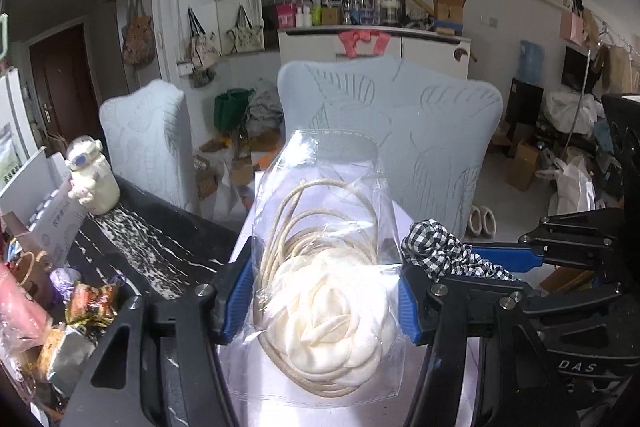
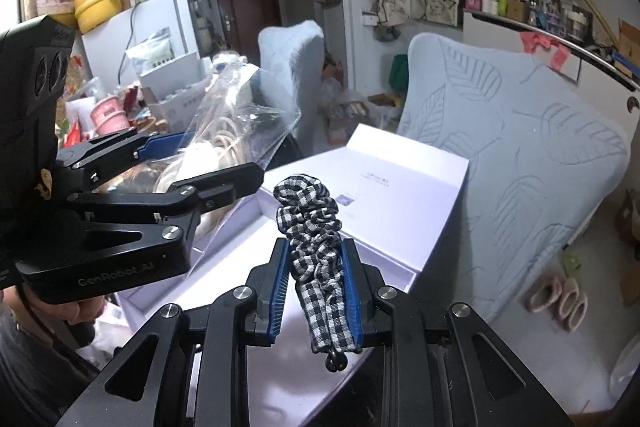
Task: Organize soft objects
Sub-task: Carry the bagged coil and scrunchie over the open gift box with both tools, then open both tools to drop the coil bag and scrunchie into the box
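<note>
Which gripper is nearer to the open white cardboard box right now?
Right. The right gripper, shut on the black-and-white checked scrunchie, hangs just over the open white cardboard box. The left gripper, holding the clear-bagged cream fabric flower, sits beside it.

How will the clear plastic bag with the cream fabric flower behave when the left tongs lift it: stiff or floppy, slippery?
The clear bag is probably floppy: its free end already creases. The film looks glossy, so it may slip between the left tongs. The fabric flower inside seems soft and light.
</note>
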